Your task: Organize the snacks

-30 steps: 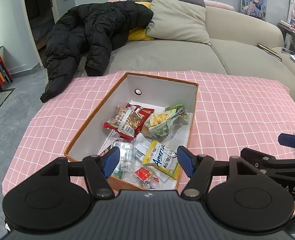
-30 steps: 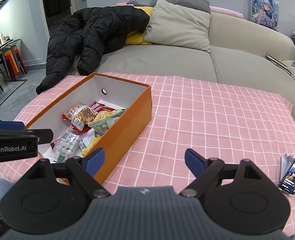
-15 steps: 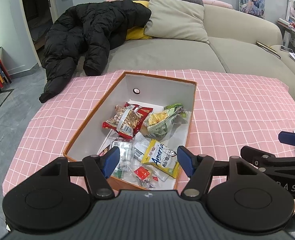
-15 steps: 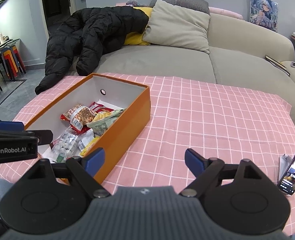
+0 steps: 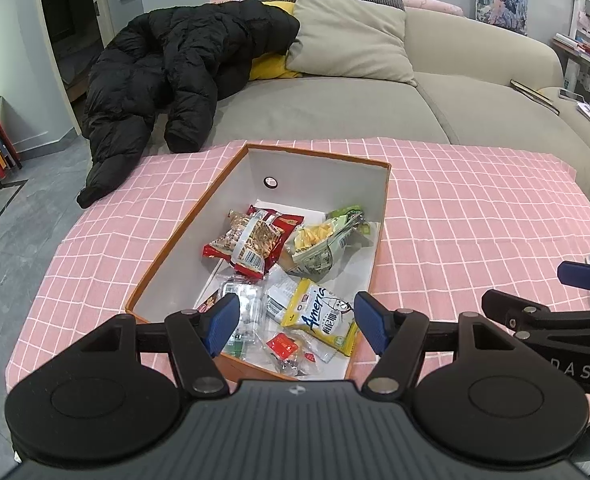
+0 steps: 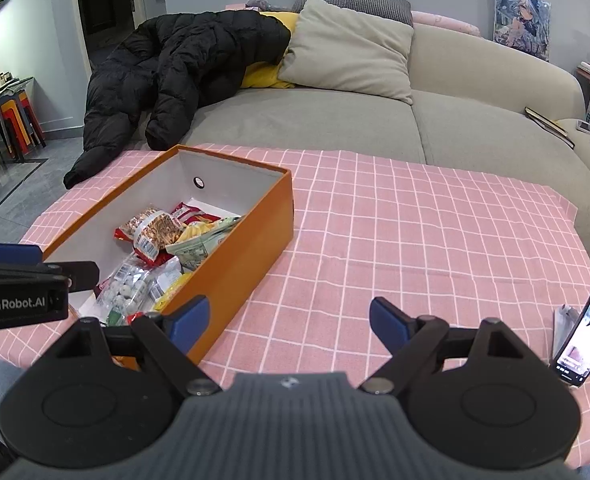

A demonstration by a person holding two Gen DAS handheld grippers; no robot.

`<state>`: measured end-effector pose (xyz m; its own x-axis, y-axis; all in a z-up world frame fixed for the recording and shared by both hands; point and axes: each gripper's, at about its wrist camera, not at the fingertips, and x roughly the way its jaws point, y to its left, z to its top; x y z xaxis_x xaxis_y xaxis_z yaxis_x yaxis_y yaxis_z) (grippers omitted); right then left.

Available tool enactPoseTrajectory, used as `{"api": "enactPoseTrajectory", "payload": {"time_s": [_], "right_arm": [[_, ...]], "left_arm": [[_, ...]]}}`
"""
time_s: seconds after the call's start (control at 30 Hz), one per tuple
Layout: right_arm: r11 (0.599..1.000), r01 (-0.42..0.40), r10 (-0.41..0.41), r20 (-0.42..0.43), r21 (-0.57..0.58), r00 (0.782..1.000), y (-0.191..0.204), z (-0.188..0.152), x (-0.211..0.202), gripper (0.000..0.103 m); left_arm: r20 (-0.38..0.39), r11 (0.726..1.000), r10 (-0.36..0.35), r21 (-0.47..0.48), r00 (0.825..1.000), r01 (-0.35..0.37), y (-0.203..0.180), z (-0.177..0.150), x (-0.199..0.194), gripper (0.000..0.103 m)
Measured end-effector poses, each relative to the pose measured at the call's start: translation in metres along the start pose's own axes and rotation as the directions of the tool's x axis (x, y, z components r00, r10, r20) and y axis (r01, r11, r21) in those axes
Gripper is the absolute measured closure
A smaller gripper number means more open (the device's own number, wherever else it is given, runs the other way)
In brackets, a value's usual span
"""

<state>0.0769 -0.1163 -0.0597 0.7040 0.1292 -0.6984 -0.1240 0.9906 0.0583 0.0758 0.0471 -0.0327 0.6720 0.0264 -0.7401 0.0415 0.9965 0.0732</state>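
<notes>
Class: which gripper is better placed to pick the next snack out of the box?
Left gripper: open, right over the snacks in the box. The right gripper hangs beside it, over the cloth.

A black puffer jacket (image 5: pixel 183 68) sprawls over the grey sofa (image 5: pixel 335 116) beside a beige cushion (image 5: pixel 347 40); a lit phone (image 6: pixel 585 328) stands on the pink checked tablecloth (image 6: pixel 415 232).

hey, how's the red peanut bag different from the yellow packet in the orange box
The red peanut bag lies farther back in the orange box, while the yellow packet lies near the front end. The peanut bag has a clear window showing nuts; the yellow packet is opaque, with blue lettering and a cartoon figure. The peanut bag looks puffier; the yellow packet lies flatter. Both rest loose among other snacks, and neither open gripper touches them.
</notes>
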Motion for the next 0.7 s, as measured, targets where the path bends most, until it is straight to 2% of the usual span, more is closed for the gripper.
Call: {"api": "enactPoseTrajectory", "payload": {"time_s": [0.7], "right_arm": [[1.0, 0.004, -0.004, -0.011, 0.008, 1.0, -0.0029, -0.0018, 0.0023, 0.019]], "left_arm": [[0.0, 1.0, 0.006, 0.022, 1.0, -0.006, -0.0015, -0.0005, -0.0009, 0.026]]}}
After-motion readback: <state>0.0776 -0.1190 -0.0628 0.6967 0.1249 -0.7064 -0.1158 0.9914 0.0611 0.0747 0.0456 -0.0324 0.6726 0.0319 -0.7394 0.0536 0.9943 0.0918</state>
